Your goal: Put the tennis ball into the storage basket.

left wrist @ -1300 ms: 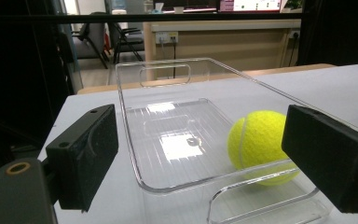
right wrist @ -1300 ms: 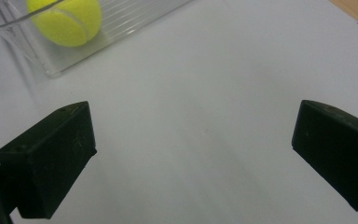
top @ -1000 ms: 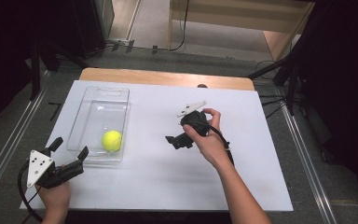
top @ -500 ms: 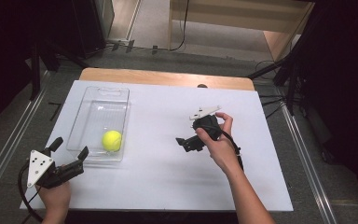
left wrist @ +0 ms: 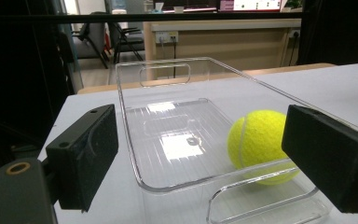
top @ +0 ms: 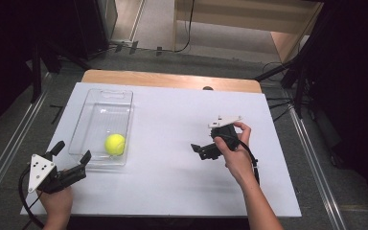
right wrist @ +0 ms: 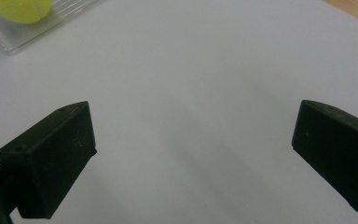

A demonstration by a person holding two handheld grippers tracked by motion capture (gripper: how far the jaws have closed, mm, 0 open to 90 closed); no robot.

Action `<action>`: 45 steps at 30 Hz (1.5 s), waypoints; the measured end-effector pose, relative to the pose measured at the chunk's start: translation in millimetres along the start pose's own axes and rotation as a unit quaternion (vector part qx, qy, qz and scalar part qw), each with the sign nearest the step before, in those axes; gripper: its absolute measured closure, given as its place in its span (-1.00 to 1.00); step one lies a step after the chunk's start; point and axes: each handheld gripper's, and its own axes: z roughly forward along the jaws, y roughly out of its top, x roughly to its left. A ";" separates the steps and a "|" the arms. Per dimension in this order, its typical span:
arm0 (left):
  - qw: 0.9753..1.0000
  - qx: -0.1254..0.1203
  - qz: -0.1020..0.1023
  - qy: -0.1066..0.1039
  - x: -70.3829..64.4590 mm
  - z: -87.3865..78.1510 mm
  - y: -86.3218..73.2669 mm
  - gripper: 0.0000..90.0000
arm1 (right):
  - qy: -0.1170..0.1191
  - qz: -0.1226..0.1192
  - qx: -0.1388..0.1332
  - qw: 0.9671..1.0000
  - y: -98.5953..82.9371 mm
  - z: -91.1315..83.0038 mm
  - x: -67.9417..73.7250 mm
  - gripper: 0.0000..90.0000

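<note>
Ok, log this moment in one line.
tennis ball: in clear bin | left gripper: open, near bin | right gripper: open, empty

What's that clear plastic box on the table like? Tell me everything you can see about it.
The clear tray is a shallow, see-through plastic bin, oblong with rounded corners and a ribbed floor. A slot-shaped handle is cut into the rim at each short end. It lies flat and open-topped on the white table, toward its left side, long axis running away from the person. A yellow tennis ball rests inside, near the person's end. The left gripper, jaws open, sits just before its near end without touching it.
</note>
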 end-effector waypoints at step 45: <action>1.000 0.001 0.003 -0.001 -0.7 0.1 -0.2 -0.75 | -0.064 0.063 -0.076 0.993 -100.2 -55.5 -41.6 -1.00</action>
